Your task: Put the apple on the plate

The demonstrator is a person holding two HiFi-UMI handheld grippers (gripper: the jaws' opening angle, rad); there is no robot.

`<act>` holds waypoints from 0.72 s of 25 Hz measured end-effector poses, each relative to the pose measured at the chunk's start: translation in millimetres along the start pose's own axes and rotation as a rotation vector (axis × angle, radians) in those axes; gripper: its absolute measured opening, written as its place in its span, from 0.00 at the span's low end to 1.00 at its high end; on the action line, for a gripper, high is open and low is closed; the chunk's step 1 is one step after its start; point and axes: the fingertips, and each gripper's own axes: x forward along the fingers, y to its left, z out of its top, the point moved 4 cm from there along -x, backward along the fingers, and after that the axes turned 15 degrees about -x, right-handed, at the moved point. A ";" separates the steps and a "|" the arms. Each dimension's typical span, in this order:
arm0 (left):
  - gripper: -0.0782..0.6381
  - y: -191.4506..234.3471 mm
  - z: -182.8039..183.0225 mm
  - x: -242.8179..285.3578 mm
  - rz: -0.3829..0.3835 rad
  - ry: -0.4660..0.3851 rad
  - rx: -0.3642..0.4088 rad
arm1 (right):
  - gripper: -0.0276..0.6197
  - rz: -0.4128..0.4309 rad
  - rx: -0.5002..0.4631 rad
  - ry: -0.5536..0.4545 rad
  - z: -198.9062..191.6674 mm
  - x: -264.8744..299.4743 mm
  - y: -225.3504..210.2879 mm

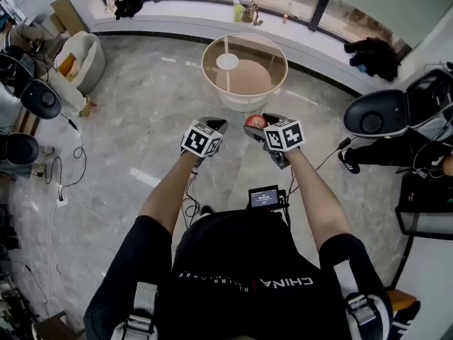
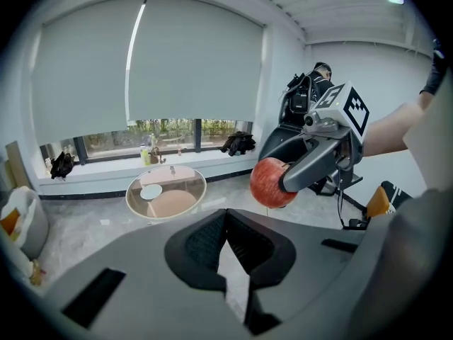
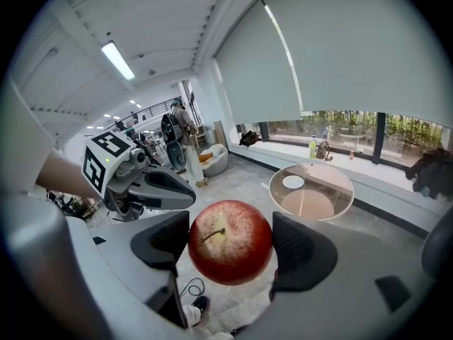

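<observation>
Right gripper view: right gripper (image 3: 230, 241) clamps a round, speckled red apple (image 3: 228, 250).

Gripping a red apple (image 3: 230, 241), speckled pale yellow, between dark grey jaws; looking past them at a white plate (image 3: 293, 182) on a tan table (image 3: 311, 207).

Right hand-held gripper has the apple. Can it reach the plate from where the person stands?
Probably not yet. The right hand-held gripper grips the apple, but the plate sits on the glass table across open floor. Nothing blocks the path; stepping closer should do.
</observation>
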 end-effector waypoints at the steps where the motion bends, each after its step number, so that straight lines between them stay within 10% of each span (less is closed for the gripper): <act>1: 0.13 -3.0 1.4 3.9 -0.003 0.002 0.001 | 0.61 0.001 -0.001 0.000 -2.5 -2.6 -4.2; 18: 0.13 -16.8 35.2 64.5 0.072 -0.023 -0.075 | 0.61 0.072 0.018 0.032 -43.3 -7.0 -78.0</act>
